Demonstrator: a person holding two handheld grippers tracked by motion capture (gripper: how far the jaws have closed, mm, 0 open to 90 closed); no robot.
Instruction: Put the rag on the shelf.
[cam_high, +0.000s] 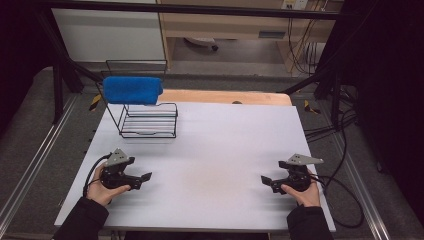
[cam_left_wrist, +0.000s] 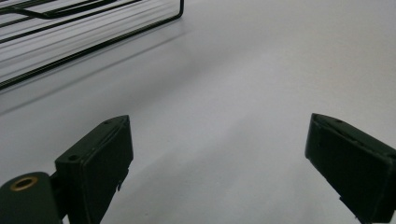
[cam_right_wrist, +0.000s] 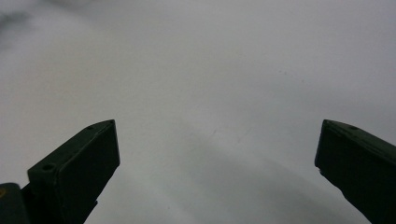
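The white table (cam_high: 215, 150) carried a black wire rack (cam_high: 149, 120) at its far left, a blue towel (cam_high: 132, 90) draped over its top rail and nothing visible inside, while the left gripper (cam_high: 142, 178) and right gripper (cam_high: 266, 181) rested near the front edge, jaws spread and empty, seemingly poised to begin.

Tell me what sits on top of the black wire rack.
A blue fuzzy towel is draped over the black wire rack's upper bar, covering that bar. Whatever may lie behind the towel is hidden. The lower shelf looks bare.

Blue towel (cam_high: 132, 90) atop wire rack (cam_high: 150, 120)
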